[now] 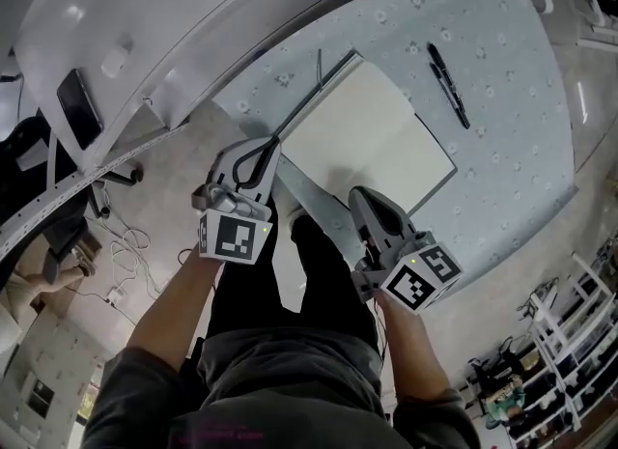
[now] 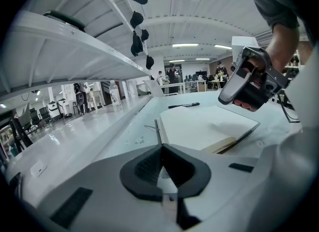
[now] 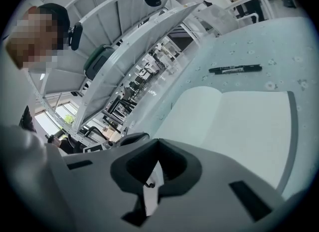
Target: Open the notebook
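Note:
The notebook (image 1: 372, 138) lies open on the table, showing two blank cream pages (image 2: 199, 126) (image 3: 239, 126). My left gripper (image 1: 272, 143) is at its near left corner; in the left gripper view (image 2: 160, 146) its jaws are together with nothing between them. My right gripper (image 1: 359, 194) hovers at the notebook's near edge, also shut and empty (image 3: 158, 143). In the left gripper view it hangs above the right page (image 2: 224, 96), without touching it.
A black pen (image 1: 447, 83) (image 2: 183, 105) (image 3: 235, 69) lies beyond the notebook on the flower-patterned blue cloth (image 1: 502, 70). A white curved shelf (image 1: 145, 42) runs along the left, with a dark phone (image 1: 79, 106) on it. A thin black cord (image 1: 319, 66) lies by the notebook's spine.

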Action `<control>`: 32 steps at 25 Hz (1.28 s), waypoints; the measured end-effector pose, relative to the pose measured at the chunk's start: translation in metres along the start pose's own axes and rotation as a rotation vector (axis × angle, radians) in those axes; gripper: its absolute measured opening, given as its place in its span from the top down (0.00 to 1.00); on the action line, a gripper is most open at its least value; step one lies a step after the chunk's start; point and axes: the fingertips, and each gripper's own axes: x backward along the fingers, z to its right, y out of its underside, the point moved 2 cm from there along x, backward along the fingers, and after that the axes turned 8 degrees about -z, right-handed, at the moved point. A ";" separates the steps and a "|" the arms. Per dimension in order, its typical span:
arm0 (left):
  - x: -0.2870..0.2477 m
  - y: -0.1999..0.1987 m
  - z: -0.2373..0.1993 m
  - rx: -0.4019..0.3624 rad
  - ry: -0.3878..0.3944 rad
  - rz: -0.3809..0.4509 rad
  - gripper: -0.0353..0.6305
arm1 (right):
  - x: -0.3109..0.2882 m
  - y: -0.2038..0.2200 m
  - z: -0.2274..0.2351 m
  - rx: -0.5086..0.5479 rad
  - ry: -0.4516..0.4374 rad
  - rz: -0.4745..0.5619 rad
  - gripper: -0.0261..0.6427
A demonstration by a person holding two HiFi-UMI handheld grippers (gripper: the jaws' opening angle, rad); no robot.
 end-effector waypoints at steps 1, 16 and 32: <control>0.001 -0.002 -0.001 -0.003 -0.002 0.002 0.94 | 0.001 -0.001 0.000 0.002 0.003 0.004 0.96; 0.028 -0.067 -0.018 -0.081 -0.011 0.104 0.94 | 0.038 -0.028 -0.019 0.005 0.039 0.119 0.96; 0.067 -0.148 -0.020 -0.103 0.042 0.239 0.94 | 0.085 -0.053 -0.046 0.037 0.095 0.245 0.96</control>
